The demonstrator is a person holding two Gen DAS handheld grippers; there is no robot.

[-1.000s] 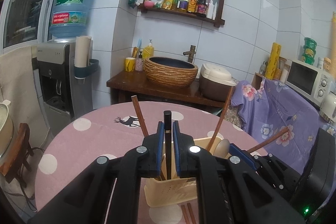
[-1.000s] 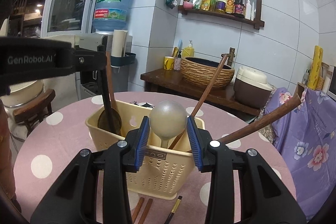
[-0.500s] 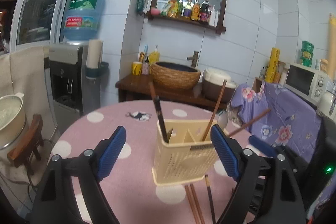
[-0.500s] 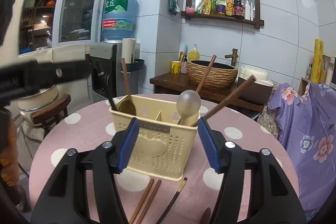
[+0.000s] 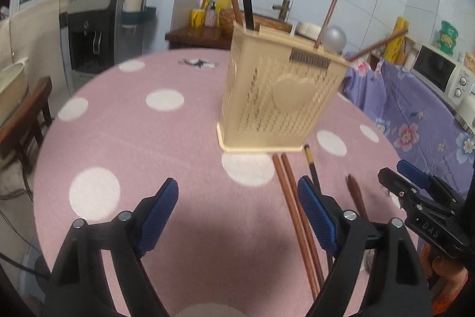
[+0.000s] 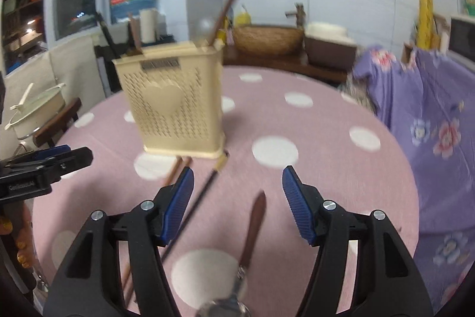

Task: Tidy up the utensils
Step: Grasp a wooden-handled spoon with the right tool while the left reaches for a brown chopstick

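Utensil holder point(image 5: 279, 97), cream perforated plastic, heart emblem, chopsticks point(image 5: 297, 216) lying beside

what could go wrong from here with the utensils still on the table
1. The two brown chopsticks lie pressed together, with a black one close by; the open left claw might catch the wrong number.
2. All three end right at the caddy, so sliding one could nudge it, and its handles lean outward.
3. The spoon below the open right claw lies flat, so its thin handle may slip.
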